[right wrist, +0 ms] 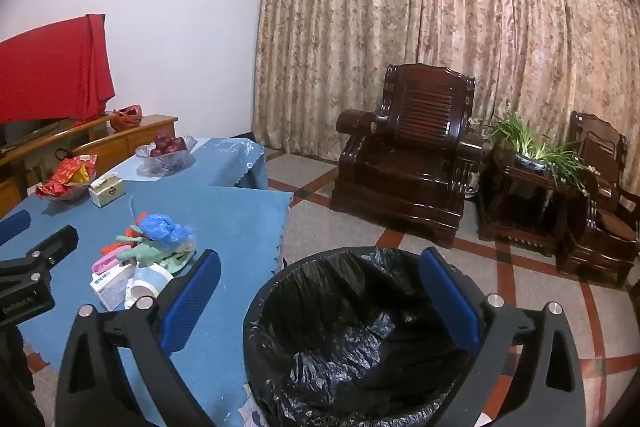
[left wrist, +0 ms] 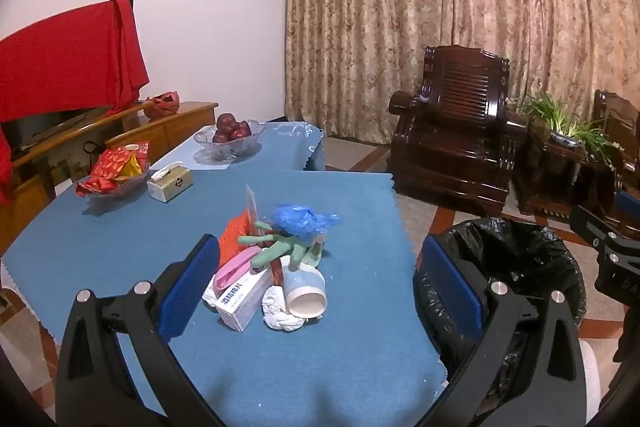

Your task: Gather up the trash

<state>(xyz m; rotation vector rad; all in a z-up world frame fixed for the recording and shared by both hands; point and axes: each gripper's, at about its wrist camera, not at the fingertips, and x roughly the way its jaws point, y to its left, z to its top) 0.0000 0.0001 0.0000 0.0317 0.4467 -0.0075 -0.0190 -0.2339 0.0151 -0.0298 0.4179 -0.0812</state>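
Observation:
A heap of trash lies on the blue tablecloth (left wrist: pixel 352 355): a tipped paper cup (left wrist: pixel 306 289), a white box with printed characters (left wrist: pixel 242 301), crumpled white tissue (left wrist: pixel 280 315), a blue plastic bag (left wrist: pixel 304 219), a green glove (left wrist: pixel 280 247), a pink item and an orange net. My left gripper (left wrist: pixel 320 279) is open, hovering just short of the heap, nothing between its fingers. My right gripper (right wrist: pixel 320 291) is open above the black-lined trash bin (right wrist: pixel 352 339) beside the table. The same heap, with its paper cup (right wrist: pixel 146 285), lies left of it.
Farther back on the table stand a tissue box (left wrist: pixel 170 183), a glass dish of red packets (left wrist: pixel 116 171) and a fruit bowl (left wrist: pixel 230 137). A dark wooden armchair (right wrist: pixel 404 155), a side table with a plant (right wrist: pixel 532 163) and patterned curtains stand beyond the tiled floor.

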